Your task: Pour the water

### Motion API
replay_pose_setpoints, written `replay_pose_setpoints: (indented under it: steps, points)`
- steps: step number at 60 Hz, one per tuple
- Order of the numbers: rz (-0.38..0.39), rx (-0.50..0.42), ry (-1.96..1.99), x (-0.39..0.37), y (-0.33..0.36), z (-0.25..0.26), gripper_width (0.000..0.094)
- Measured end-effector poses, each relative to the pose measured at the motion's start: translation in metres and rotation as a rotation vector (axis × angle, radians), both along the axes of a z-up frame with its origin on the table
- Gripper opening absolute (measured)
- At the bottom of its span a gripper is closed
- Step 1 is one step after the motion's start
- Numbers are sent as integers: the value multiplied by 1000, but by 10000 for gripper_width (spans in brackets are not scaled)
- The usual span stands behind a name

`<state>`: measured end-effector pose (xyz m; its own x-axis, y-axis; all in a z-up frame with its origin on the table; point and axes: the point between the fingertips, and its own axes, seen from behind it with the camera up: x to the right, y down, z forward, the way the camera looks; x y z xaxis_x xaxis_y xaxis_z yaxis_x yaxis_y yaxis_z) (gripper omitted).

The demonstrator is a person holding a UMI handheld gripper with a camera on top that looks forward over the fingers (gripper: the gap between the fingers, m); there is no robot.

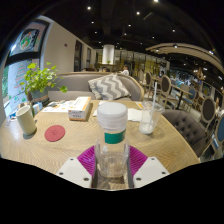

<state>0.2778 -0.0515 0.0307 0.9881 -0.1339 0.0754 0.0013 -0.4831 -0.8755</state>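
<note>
Currently the gripper (112, 160) clamps an upright, capped bottle (112, 140) at lower centre; the glass (149, 117), centre right, awaits; pouring looks unstarted.

A round wooden bench (75, 140) carries the things. On it lie a red coaster (54, 132), just beside a white mug (26, 120), a tissue box (80, 108) farther back, and papers (58, 104) beyond that. A clear glass (148, 118) stands on the other side, with a light sheet (134, 114) just beside it.
</note>
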Motion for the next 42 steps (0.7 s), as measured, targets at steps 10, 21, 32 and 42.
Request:
replay_pose_setpoints:
  steps: [10, 21, 32, 42]
  points:
    - [-30, -16, -158, 5, 9, 25, 411]
    - [-16, -9, -497, -22, 38, 101, 411]
    - [92, 10, -940, -106, 87, 163, 412]
    - [257, 3, -1322, -197, 125, 169, 408]
